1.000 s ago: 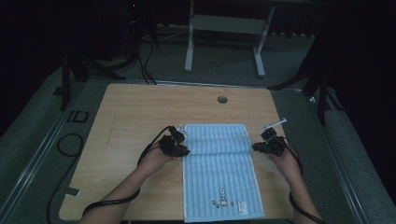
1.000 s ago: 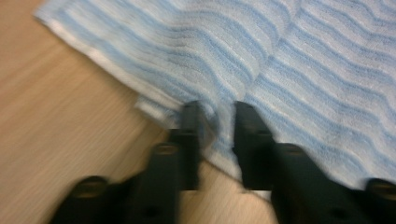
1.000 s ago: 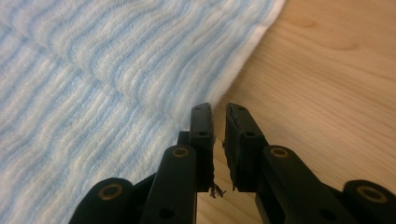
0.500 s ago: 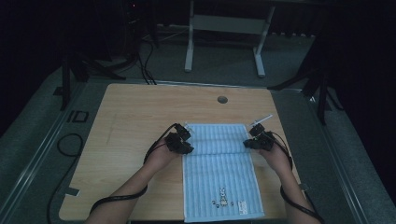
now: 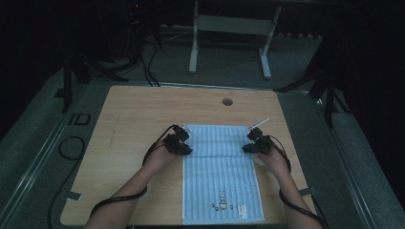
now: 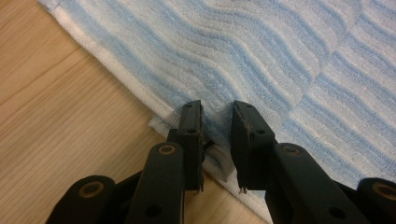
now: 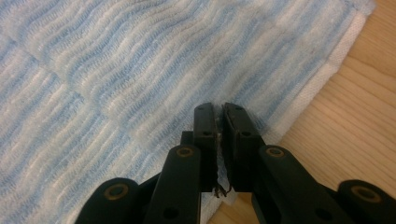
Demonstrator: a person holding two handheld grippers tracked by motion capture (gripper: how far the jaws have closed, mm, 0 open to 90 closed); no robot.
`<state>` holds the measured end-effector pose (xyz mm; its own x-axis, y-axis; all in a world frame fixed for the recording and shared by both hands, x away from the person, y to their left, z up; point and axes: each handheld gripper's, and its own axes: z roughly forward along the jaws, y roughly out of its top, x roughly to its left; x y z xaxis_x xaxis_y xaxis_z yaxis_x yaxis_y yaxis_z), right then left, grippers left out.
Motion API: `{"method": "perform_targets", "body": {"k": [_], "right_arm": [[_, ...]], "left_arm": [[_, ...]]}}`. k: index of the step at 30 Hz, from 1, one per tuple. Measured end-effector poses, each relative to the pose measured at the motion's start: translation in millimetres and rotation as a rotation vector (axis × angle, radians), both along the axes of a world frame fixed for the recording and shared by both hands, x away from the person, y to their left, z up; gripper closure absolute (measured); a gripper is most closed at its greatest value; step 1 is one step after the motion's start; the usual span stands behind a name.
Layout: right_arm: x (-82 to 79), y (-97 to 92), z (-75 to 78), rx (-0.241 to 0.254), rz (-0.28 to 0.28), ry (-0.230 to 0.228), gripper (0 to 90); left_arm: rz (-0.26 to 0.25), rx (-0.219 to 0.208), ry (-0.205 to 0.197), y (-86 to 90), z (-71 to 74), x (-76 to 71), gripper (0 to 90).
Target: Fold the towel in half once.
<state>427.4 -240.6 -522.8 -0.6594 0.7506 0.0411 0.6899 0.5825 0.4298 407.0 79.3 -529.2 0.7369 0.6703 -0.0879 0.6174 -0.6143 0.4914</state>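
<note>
a blue-and-white striped towel (image 5: 220, 181) lies flat on the near right part of the wooden table (image 5: 133, 114), its long side running away from the person, its near end at the table's front edge; a small rabbit print and a label sit near that front end; a crease crosses it at about the line between the two grippers; the left gripper (image 5: 180, 143) is at the towel's left edge, toward the far end, and the right gripper (image 5: 253, 142) is at the right edge opposite it; in the left gripper view the jaws stand a little apart over the white hem (image 6: 159, 122), with a fold of cloth between them but not squeezed; in the right gripper view the jaws are nearly together, pinching the towel's edge (image 7: 299, 116) with a few threads showing between them; a round hole (image 5: 227, 101) lies in the table beyond the towel; a black cable (image 5: 71, 143) loops on the floor to the left.
</note>
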Motion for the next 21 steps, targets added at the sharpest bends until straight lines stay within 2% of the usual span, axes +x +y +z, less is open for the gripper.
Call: {"method": "perform_targets", "body": {"k": [10, 15, 18, 21], "right_arm": [[8.0, 20.6, -0.6, 0.005, 0.027, 0.004, 83.8], [14.6, 40.0, -0.3, -0.007, 0.039, 0.007, 83.7], [17.3, 50.8, -0.2, -0.004, 0.048, 0.013, 83.2], [19.2, 62.6, -0.4, -0.004, 0.063, 0.01, 82.7]], "left_arm": [[0.038, 0.0, 0.0, 22.5, -0.3, 7.3, 73.3], [0.061, -0.011, 0.009, 37.1, -0.9, 11.9, 73.3], [0.075, 0.009, 0.014, 49.7, 0.3, 15.2, 73.2], [0.098, 0.006, 0.018, 60.6, 0.4, 15.9, 72.8]]}}
